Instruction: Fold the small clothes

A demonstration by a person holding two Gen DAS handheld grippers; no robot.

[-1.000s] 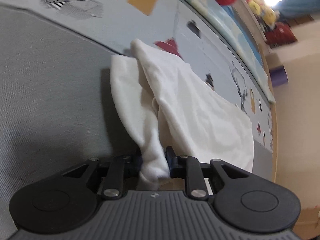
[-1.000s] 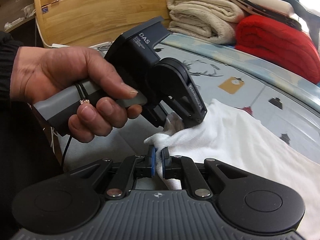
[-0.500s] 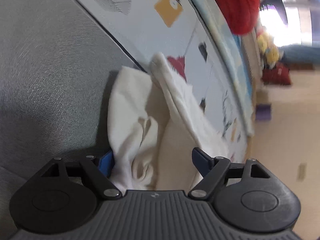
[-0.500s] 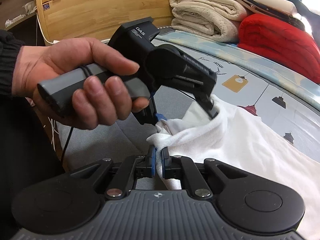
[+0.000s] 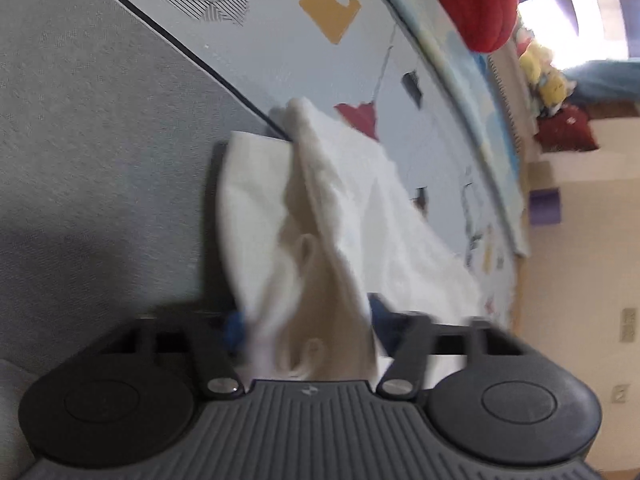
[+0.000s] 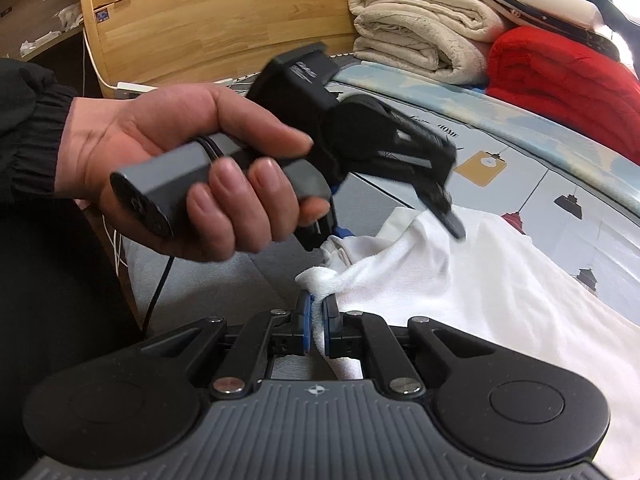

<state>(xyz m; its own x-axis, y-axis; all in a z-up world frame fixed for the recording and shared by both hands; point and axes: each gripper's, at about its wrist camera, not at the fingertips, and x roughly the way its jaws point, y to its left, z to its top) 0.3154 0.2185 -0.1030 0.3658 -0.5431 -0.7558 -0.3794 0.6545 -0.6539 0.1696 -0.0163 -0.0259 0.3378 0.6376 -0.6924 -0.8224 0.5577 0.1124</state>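
Soft white cotton garment (image 6: 460, 280); matt black plastic claw (image 6: 316, 324); varnished wood headboard (image 6: 224, 24)

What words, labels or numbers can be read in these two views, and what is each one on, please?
"HOME": printed on the bed sheet; the word before it is too faint to read.
White lettering on the body of the left gripper: smeared by motion, unreadable.
Blue sticker on the wooden headboard: too small to read.
Left wrist view: no readable text.
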